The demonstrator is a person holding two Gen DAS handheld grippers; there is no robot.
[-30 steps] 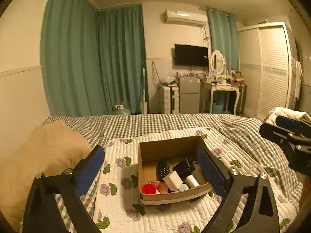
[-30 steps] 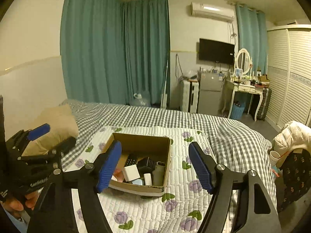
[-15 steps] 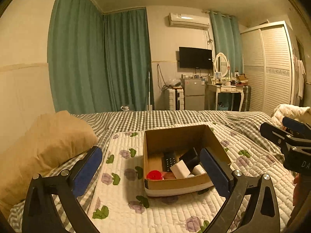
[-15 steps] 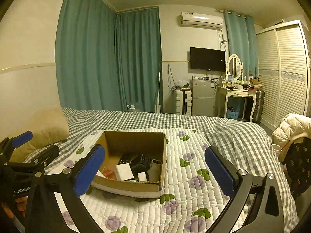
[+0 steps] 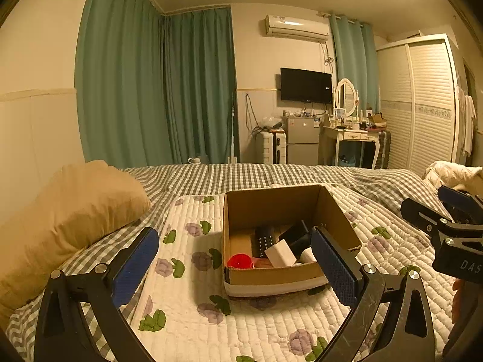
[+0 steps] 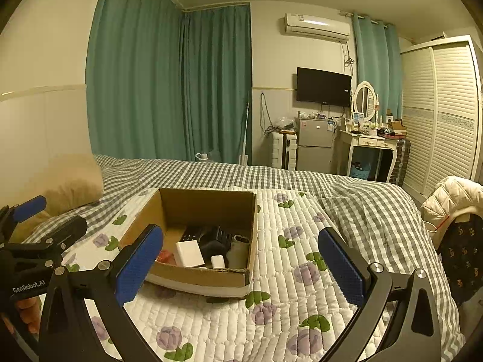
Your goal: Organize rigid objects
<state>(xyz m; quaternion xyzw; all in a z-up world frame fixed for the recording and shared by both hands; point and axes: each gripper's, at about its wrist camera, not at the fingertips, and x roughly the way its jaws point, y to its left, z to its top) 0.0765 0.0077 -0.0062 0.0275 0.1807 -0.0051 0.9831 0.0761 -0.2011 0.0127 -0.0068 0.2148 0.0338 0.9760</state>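
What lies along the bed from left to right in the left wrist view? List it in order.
Tan pillow → cardboard box on the floral quilt → right gripper → white jacket at the far right edge.

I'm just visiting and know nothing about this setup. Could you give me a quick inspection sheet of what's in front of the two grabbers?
Surface: floral quilted mat on a checked bed.
Job's things: cardboard box holding a black remote, white block, red round object, other small items.
Clutter: tan pillow.
Grippers: left gripper and right gripper open, empty, short of the box.
Cables: wires on the far wall.
Surroundings: teal curtains, television, fridge, dressing table.
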